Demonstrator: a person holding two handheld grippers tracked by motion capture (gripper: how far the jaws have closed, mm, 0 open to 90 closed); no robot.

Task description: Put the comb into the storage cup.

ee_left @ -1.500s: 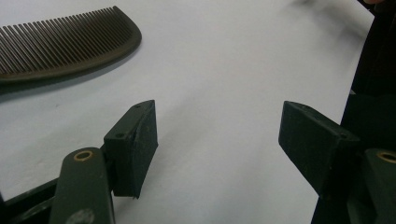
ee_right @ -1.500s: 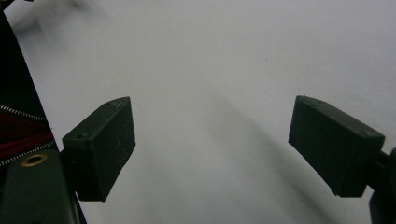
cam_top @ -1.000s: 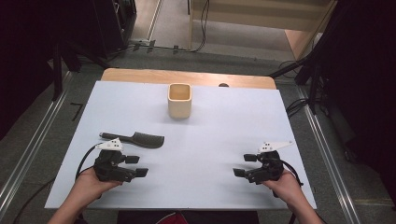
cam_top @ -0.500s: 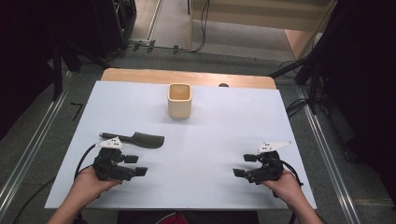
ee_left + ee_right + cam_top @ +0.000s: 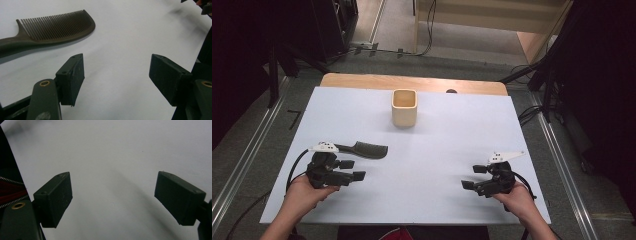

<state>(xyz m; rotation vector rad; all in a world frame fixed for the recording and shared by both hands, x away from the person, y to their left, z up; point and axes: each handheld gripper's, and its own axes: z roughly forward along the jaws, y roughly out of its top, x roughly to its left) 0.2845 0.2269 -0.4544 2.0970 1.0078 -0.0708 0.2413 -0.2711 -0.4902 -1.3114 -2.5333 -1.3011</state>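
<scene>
Looking down from the high view, I see my left gripper (image 5: 352,170) at the lower left of the frame with its jaws spread wide and nothing between them, just below the comb (image 5: 366,149). My right gripper (image 5: 474,176) sits at the lower right, likewise spread and holding nothing. In the left gripper view the comb (image 5: 53,31) lies flat at the upper left, apart from the jaws; a cup (image 5: 404,107) stands upper centre on the table (image 5: 447,140).
</scene>
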